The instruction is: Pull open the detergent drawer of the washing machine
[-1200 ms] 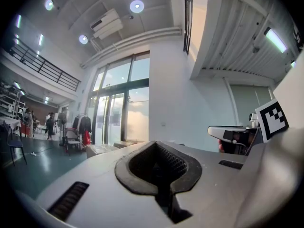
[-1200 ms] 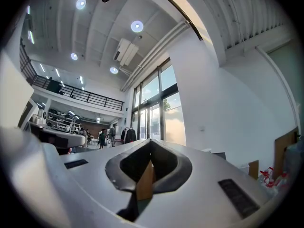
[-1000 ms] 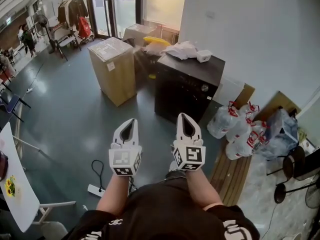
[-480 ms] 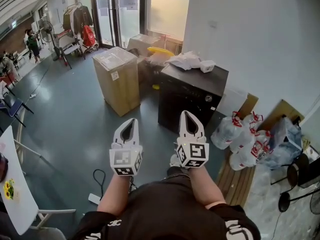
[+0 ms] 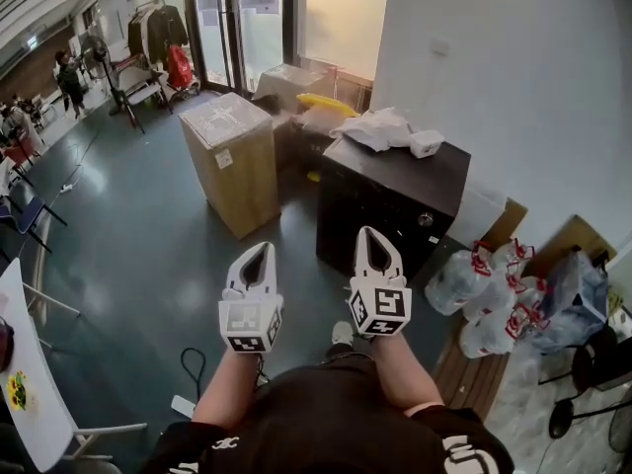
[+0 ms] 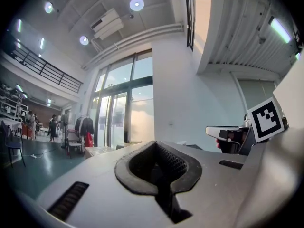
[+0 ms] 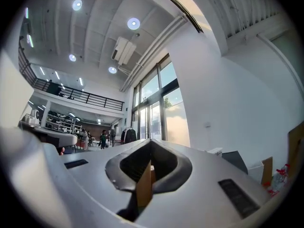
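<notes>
Left tongs [image 5: 261, 247], right tongs [image 5: 367, 233] nearer washing machine [image 5: 393, 203]

Daylight pours through the tall glass doors [image 5: 262, 18] ahead of me and burns out to white glare; the grey floor [image 5: 128, 235] takes a soft sheen from it. The black washing machine [image 5: 365, 200] stays dark, its front almost without detail. Round ceiling lamps [image 6: 137, 4] flare. Along my left claw [image 6: 155, 145] and right claw [image 7: 151, 141] the picture bulges, the corners go black, and the near shells look soft.
</notes>
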